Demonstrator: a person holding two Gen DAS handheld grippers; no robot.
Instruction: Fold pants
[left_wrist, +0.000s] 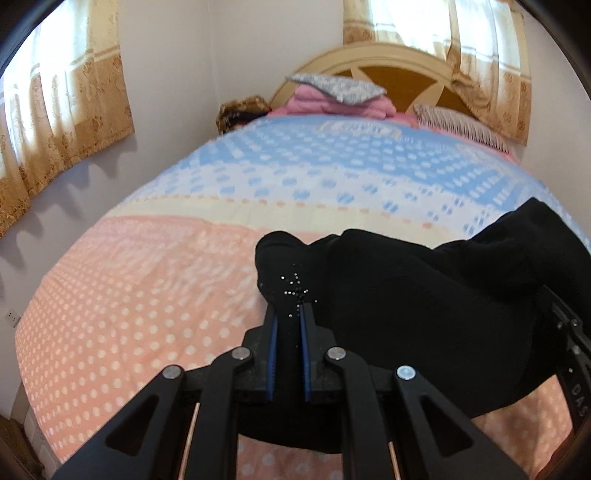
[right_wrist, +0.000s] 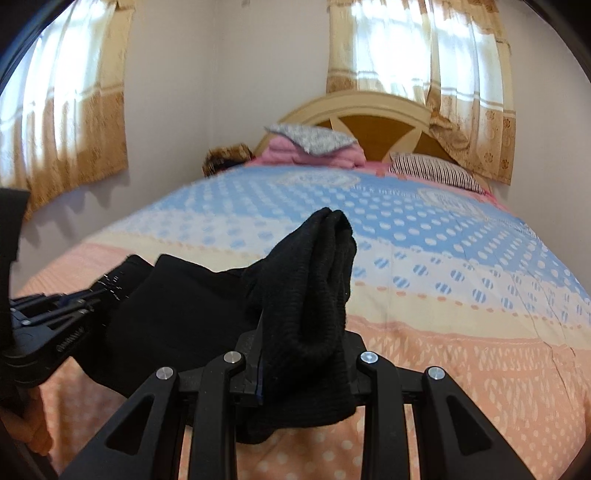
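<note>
While you hold both tongs low over the bed (left_wrist: 147, 295), the black pants (left_wrist: 424, 314) hang slung between them, sagging in a dark band just above the pink end of the cover. Your left tongs (left_wrist: 289, 314) are pinched fully together on a thin edge of the cloth, its blue-lined pads (left_wrist: 274, 332) pressed against the fabric, where a scatter of tiny glittering specks shows. Your right tongs (right_wrist: 303, 332) are closed on a thicker bunch of the pants, a ribbed, knit-looking fold that stands up in a peak between the fingers and spills down over them.

Writing is scarce. White raised letters run along the body of the right tongs at the left view's right edge, where "DAS" can be read; the lettering on the left tongs in the right view is too small to read. A pale printed emblem with letters sits on the blue part of the bed cover, too blurred to make out.

The cover is soft cotton-like cloth, dotted in white on pink, cream and blue bands. At the head, a curved cream headboard (right_wrist: 354, 110) with brown panels stands behind a folded pink blanket (right_wrist: 314, 153), a grey patterned cushion (right_wrist: 310, 138) and a striped pillow (right_wrist: 436, 171). Gold-patterned curtains (right_wrist: 66, 129) hang at both windows.
</note>
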